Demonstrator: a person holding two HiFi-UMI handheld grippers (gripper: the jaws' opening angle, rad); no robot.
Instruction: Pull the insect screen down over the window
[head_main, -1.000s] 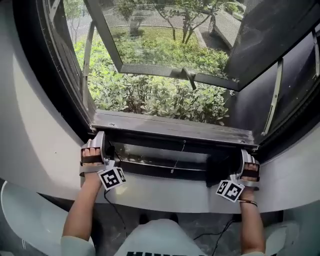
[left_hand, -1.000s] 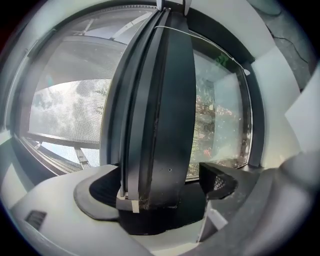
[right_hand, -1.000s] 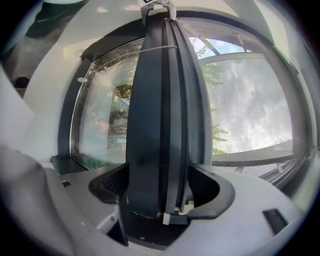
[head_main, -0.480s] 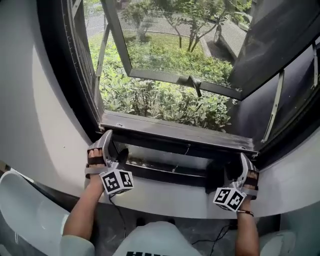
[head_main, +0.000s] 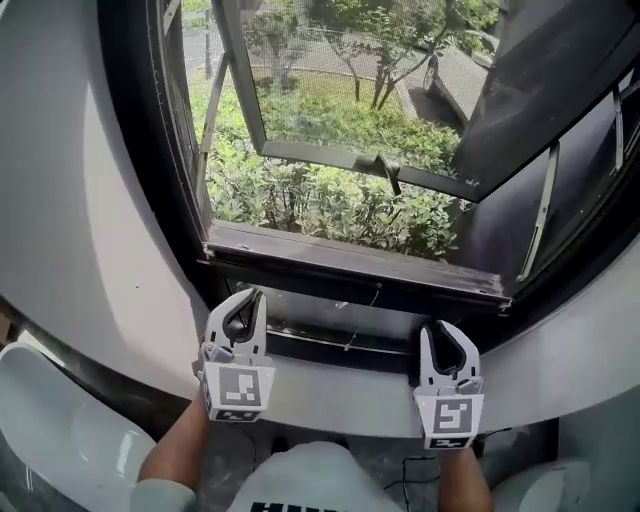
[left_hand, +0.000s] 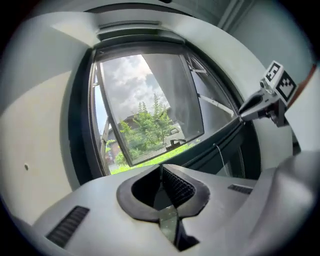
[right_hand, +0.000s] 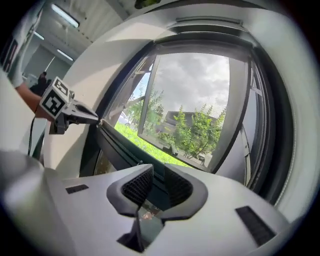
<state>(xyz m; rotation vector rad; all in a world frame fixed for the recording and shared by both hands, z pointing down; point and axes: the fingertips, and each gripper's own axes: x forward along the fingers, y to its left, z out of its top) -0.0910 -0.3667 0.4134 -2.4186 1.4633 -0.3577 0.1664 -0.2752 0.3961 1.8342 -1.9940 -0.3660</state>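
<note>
Grippers lifted off sill (head_main: 340, 398): left gripper (head_main: 251, 296) jaws shut, empty; right gripper (head_main: 441, 328) narrowly apart, closing; hands hidden.

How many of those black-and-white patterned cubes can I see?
2. One cube rides on the left gripper at lower left, the other cube on the right gripper at lower right. Both grippers' jaws have just been closing on nothing.

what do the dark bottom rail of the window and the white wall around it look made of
Bottom rail: likely metal, dark matte coating; straight thin profile, crisp edges, dull sheen.
Wall: smooth white painted plaster or panel, unclear which; seamless curve, soft even shading.
</note>
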